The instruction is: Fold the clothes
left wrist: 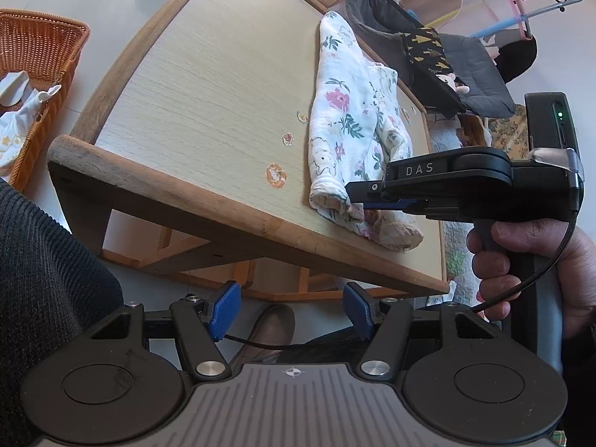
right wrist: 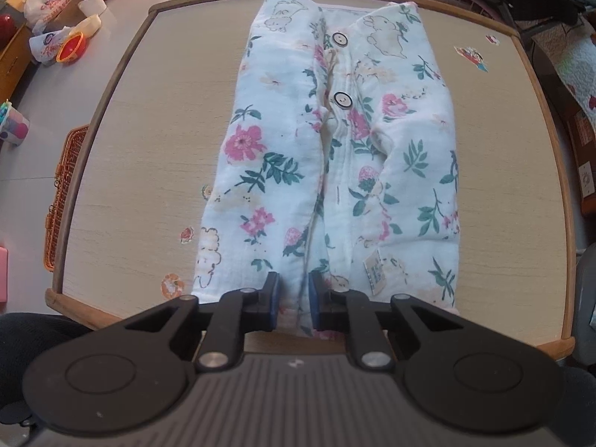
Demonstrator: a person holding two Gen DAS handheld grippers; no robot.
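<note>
We see the table (right wrist: 141,141) filling most of the right wrist view, its wooden rim curving round the frame. On it the floral garment (right wrist: 335,156) lies lengthwise down the centre, both sides folded inward, two buttons (right wrist: 343,101) showing along the middle. At the lower centre, our right gripper (right wrist: 294,303) has its jaws narrowed onto the garment's near hem, a ridge of cloth pinched between the blue pads. In the left wrist view, our left gripper (left wrist: 292,311) hangs below the table edge, jaws wide with nothing between them, the garment lying up and to the right of it. A wicker basket (left wrist: 44,44) sits upper left.
</note>
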